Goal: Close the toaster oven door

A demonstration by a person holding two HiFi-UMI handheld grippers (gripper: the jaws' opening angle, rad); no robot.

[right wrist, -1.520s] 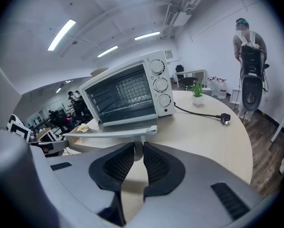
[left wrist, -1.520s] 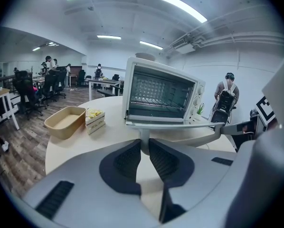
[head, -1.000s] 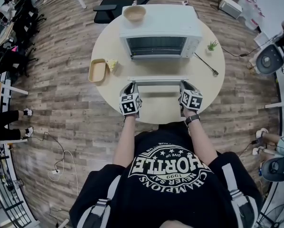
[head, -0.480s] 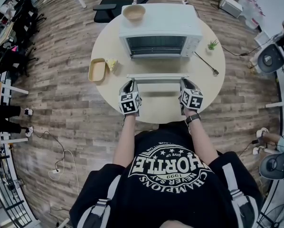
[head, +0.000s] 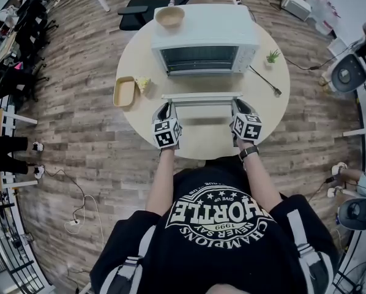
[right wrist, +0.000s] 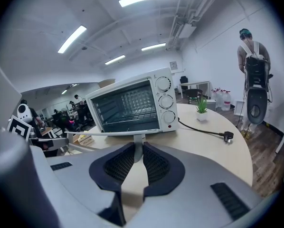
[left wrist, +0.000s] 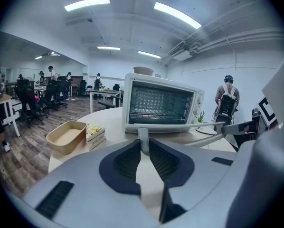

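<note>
A white toaster oven stands at the far side of the round table, its inside rack showing. Its door is swung out toward me, with the handle bar along its near edge. My left gripper is shut on the handle's left post, which sits between the dark pads. My right gripper is shut on the right post in the same way. In the gripper views, the left gripper and the right gripper both face the oven's open front.
A wooden bowl sits on top of the oven. A tan tray and a small food box lie left of it. A little potted plant and the power cord lie to the right. Chairs and people are further off.
Both grippers have moved a little toward the oven, and the door's handle edge has come with them, closer to the oven front.
</note>
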